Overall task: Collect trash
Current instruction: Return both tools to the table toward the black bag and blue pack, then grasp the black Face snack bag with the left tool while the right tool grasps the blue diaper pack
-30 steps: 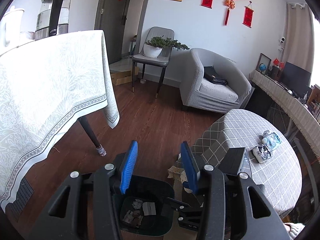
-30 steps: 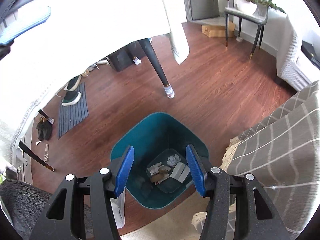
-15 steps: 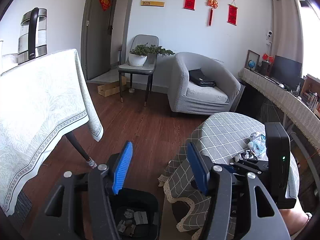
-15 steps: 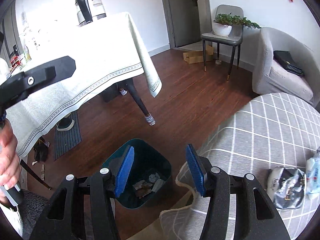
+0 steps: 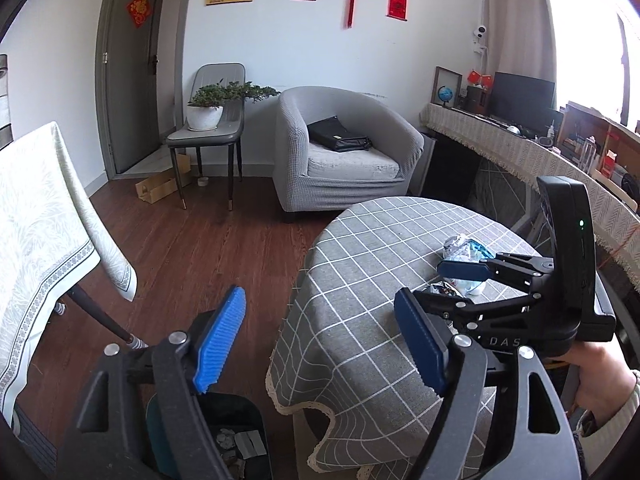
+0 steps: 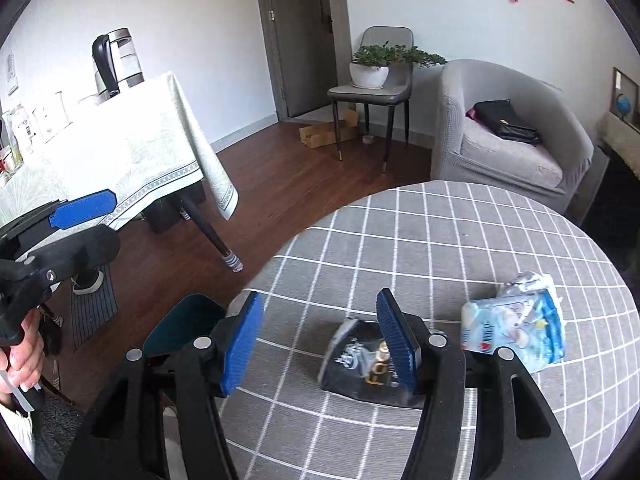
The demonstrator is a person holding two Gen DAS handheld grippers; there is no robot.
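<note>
A dark crumpled wrapper [image 6: 356, 364] and a blue-and-white wrapper [image 6: 516, 328] lie on the round table with the grey checked cloth [image 6: 440, 240]. My right gripper [image 6: 320, 340] hovers low over the cloth, its jaws opening. Its right finger covers part of the dark wrapper, and neither pad presses on it. In the left wrist view the right gripper [image 5: 444, 288] points at the dark wrapper [image 5: 440, 290] and the blue-and-white wrapper [image 5: 464, 248]. My left gripper [image 5: 320, 340] hangs at the table's near edge with its jaws opening and nothing between them. The teal bin [image 5: 224, 436] holds scraps on the floor below.
A larger table with a pale patterned cloth [image 6: 120, 152] carries a kettle [image 6: 116, 60] on the left. At the back stand a grey armchair [image 5: 344, 152] with a black bag, a chair with a potted plant [image 5: 208, 108] and a cardboard box [image 5: 156, 188]. Bare wooden floor lies between the tables.
Both grippers have swung from above the bin towards the round table. The left jaws stand wider. The right gripper has come over the wrappers, and the bin has slid to the picture's lower left.
</note>
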